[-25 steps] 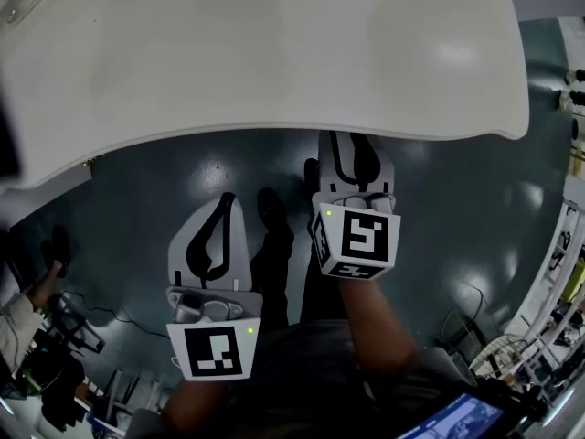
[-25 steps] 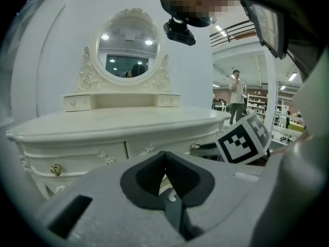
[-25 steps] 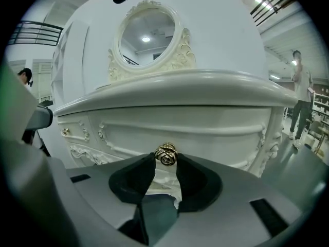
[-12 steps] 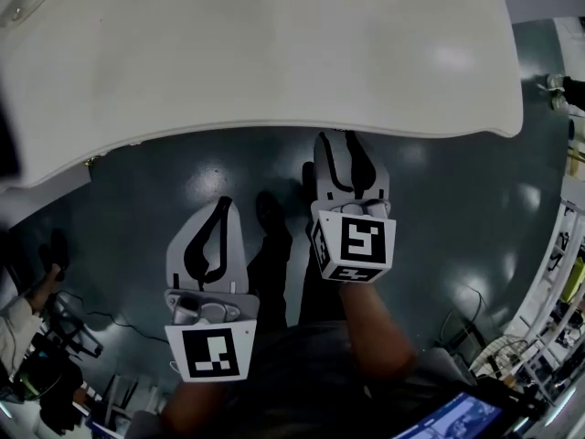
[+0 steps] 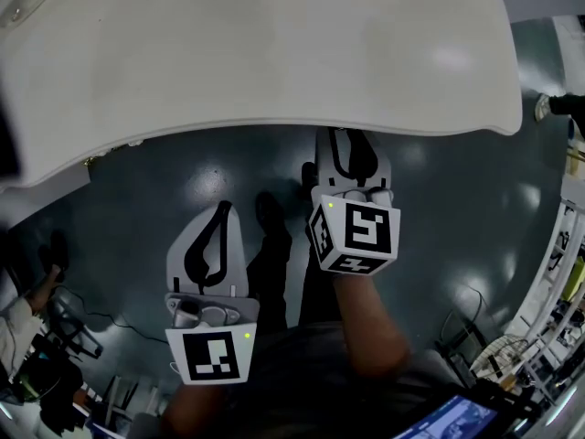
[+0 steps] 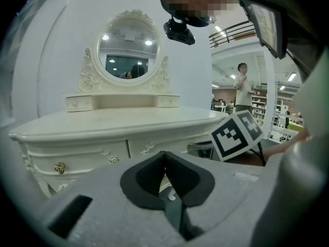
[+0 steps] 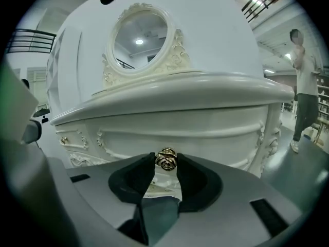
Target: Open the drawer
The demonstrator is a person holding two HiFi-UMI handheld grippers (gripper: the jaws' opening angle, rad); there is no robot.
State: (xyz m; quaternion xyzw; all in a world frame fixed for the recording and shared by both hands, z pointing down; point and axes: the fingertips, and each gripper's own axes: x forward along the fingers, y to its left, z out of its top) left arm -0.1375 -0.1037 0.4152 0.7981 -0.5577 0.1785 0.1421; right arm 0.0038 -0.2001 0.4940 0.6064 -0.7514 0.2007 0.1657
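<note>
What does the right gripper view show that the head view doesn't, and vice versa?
Only the right gripper view: the gold knob between the jaws, the drawer front, the oval mirror. Only the head view: the left gripper, jaws together, and the right marker cube. Both: the right gripper and the white dresser top.

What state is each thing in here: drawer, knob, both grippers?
White carved drawer front: closed.
Right gripper: open, jaws just opened further.
Gold rose-shaped knob: between that gripper's jaws, not clearly clamped.
Left gripper: shut, empty.
</note>
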